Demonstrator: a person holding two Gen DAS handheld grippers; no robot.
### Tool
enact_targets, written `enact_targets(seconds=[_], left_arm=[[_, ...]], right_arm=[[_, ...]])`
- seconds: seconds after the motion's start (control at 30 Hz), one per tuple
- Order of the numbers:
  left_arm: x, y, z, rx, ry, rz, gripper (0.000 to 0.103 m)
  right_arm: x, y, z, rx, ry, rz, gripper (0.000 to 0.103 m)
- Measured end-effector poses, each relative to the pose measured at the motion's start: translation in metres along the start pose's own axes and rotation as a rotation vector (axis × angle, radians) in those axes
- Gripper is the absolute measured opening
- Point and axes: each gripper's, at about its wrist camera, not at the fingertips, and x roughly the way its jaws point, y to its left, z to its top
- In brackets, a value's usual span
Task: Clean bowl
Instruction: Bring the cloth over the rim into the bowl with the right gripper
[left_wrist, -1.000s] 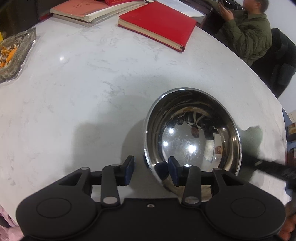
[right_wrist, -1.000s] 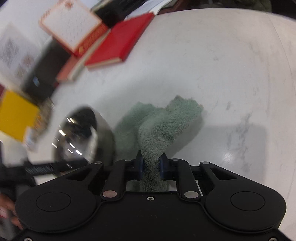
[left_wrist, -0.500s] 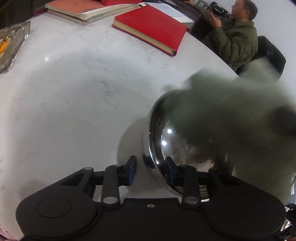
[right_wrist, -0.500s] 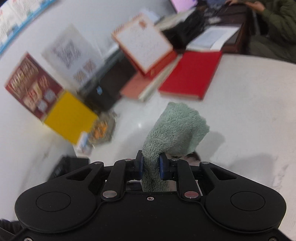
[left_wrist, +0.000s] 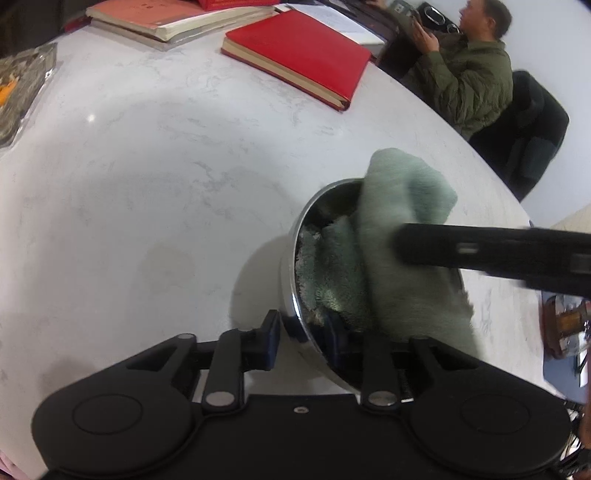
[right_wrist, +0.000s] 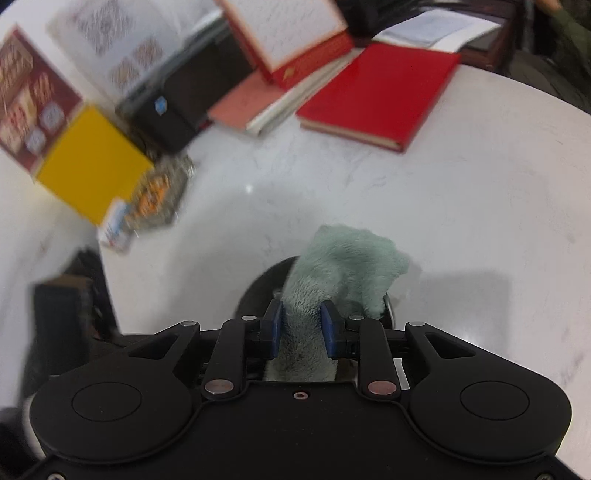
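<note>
A shiny steel bowl (left_wrist: 295, 266) rests tilted on the white marble table (left_wrist: 147, 184). My left gripper (left_wrist: 303, 341) is shut on its near rim, one finger outside the wall and one inside. A green fluffy cloth (left_wrist: 399, 229) is stuffed into the bowl and hides most of the inside. The right gripper (left_wrist: 498, 251) reaches in from the right as a blurred black bar. In the right wrist view my right gripper (right_wrist: 301, 328) is shut on the cloth (right_wrist: 347, 266), which hangs into the dark bowl (right_wrist: 258, 284) just ahead.
A red book (left_wrist: 299, 51) and a stack of books (left_wrist: 162, 18) lie at the far side. A glass dish (left_wrist: 22, 85) sits far left beside a yellow box (right_wrist: 88, 166). A person (left_wrist: 465, 74) sits beyond the table's right edge.
The right gripper lifted the cloth off the table and brought it down into the bowl. The bowl has tipped up in my left gripper's hold.
</note>
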Motion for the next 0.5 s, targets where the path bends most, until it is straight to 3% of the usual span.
enact_targets(seconds=[0.07, 0.17, 0.37, 0.5], left_arm=[[0.0, 0.0, -0.001, -0.008, -0.005, -0.002, 0.022], [0.001, 0.001, 0.0, -0.008, -0.003, -0.009, 0.021], [0.005, 0.003, 0.005, 0.002, 0.008, -0.028, 0.021], [0.007, 0.009, 0.012, 0.009, 0.029, -0.04, 0.021]], right_arm=[[0.012, 0.004, 0.003, -0.043, 0.02, -0.023, 0.022], [0.03, 0.003, -0.002, -0.139, 0.077, -0.123, 0.02], [0.024, 0.005, -0.021, -0.167, 0.171, -0.113, 0.02], [0.032, 0.005, -0.011, -0.164, 0.157, -0.079, 0.02]])
